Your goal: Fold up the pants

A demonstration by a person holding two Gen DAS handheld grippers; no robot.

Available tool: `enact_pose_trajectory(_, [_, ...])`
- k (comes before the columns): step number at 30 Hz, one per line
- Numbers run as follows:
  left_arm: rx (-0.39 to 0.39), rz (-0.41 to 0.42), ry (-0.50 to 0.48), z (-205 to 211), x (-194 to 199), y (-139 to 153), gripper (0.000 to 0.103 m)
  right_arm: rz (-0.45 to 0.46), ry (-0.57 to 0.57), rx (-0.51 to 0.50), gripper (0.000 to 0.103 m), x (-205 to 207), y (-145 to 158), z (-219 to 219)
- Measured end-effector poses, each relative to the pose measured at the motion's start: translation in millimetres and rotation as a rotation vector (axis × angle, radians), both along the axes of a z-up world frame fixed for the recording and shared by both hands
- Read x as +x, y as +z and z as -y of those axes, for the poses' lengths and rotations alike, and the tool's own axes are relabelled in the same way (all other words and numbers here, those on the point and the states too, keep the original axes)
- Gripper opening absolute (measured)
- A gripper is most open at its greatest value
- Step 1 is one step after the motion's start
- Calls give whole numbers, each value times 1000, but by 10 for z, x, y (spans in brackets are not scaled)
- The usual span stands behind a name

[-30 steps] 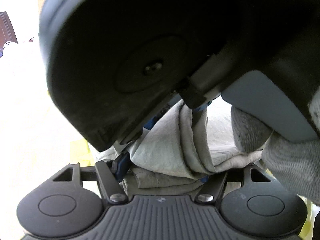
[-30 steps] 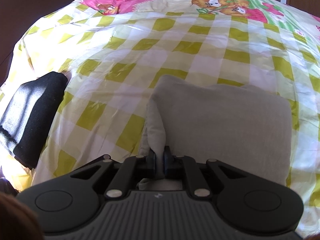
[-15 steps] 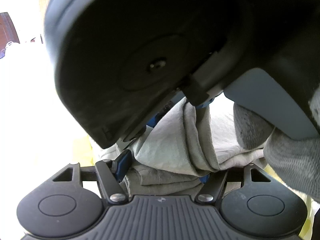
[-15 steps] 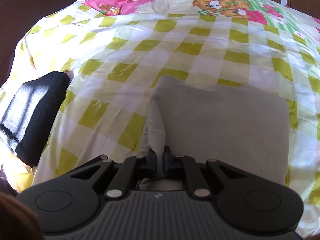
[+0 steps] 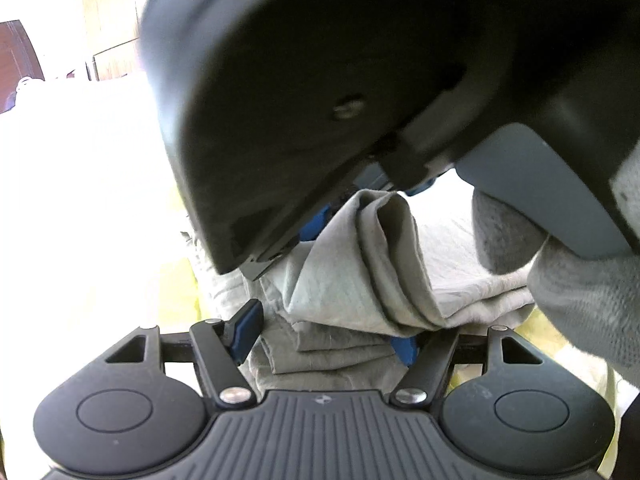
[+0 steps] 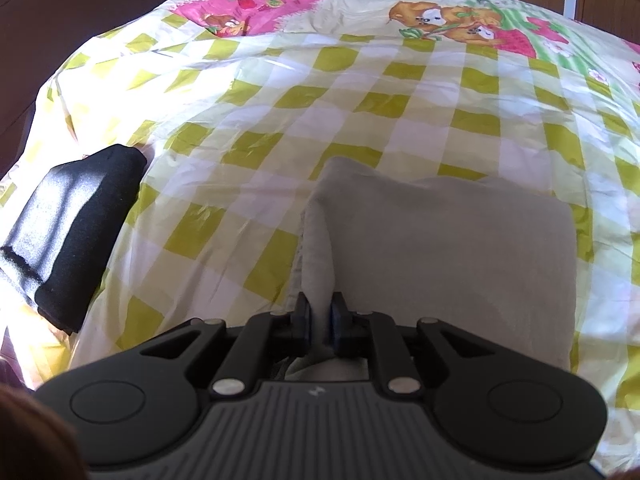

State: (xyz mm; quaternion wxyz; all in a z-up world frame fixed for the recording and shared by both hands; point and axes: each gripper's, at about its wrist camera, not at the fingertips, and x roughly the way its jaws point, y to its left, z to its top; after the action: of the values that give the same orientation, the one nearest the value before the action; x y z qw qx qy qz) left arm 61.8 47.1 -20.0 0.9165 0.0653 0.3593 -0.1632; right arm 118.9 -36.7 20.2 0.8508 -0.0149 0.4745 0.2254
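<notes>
Left gripper [image 5: 326,332] has spread wide around pants [image 5: 360,276]; right gripper [image 6: 320,322] at 12 stays clamped on the fold; release seems near.

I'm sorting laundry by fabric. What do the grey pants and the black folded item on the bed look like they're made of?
Grey pants: probably a soft cotton jersey or sweatshirt knit, matte, draping in thick rounded folds. Black folded item: seemingly a heavier knit or fleece, matte and slightly fuzzy, with a rough edge. Neither weave is clear enough to be certain.
</notes>
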Motion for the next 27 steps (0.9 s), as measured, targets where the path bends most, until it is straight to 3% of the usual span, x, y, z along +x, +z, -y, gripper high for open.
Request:
enact_pose_trajectory(11, [-24,-18,15,-116,-38,49,78,-30,23,39,17,-68,35,-34])
enact_pose_trajectory(16, [-45,-34,56,-235,33,65,78,-45,14,110,18,-57,69,4])
enact_pose_trajectory(27, [-34,-56,100,-392,109,28,81,-63,-7,101,18,109,-47,8])
